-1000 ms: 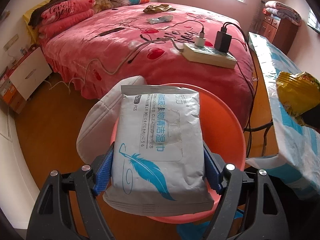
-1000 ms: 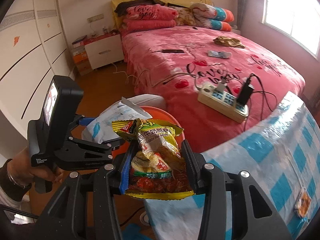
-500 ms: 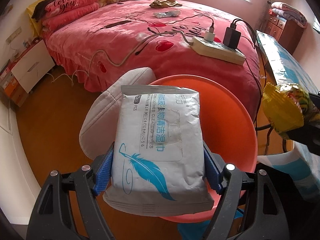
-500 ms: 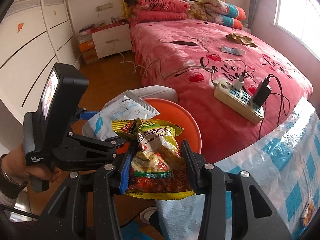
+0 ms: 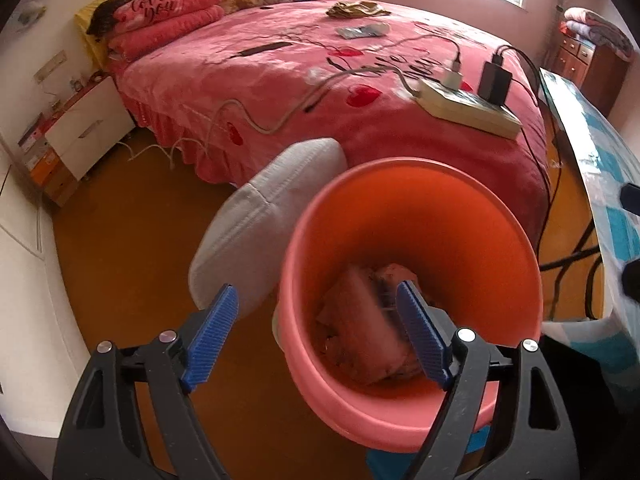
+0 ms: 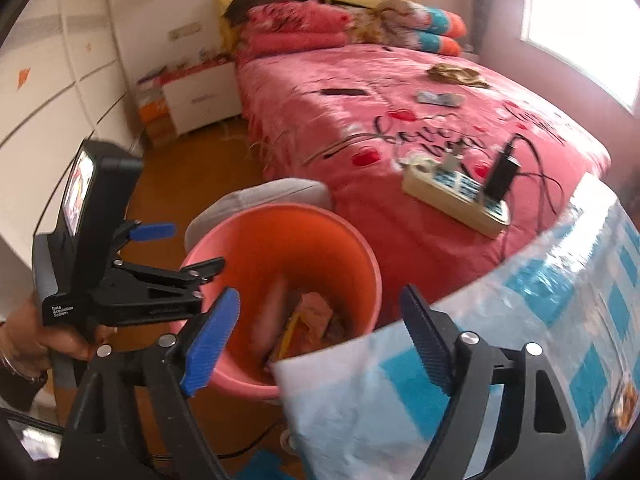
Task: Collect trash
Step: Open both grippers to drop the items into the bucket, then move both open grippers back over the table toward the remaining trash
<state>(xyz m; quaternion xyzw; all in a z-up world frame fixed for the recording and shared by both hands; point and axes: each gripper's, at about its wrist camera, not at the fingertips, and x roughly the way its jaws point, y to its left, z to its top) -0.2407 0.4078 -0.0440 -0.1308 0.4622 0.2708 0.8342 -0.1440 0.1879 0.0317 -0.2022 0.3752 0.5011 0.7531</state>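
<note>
1. A second ago the left gripper (image 5: 318,330) clamped a wipes packet and the right gripper (image 6: 320,334) a snack wrapper; now both stand wide apart and hold nothing.
2. Both pieces now lie at the bottom of the orange bin (image 5: 412,200), seen between and just beyond the left jaws. The pale slab there is probably the wipes packet (image 5: 364,320), though blur makes that uncertain; the yellow-red snack wrapper (image 6: 308,320) shows in the right view, ahead of the right jaws and to their left.
3. So this drop looks done, and the task moves on to whatever trash remains. A crumpled brown wrapper (image 5: 356,9) and a silvery packet (image 5: 362,31) lie far ahead on the bed (image 5: 240,80).
4. Edges: the bin rim sits close under the left jaws, and the table's checked cloth (image 6: 560,300) fills the space below the right jaws, so lifting straight up before swinging away seems safest.
5. Open floor lies left of the left jaws; a power strip (image 5: 466,110) with trailing cables lies ahead of them and to the right, on the near edge of the bed.
</note>
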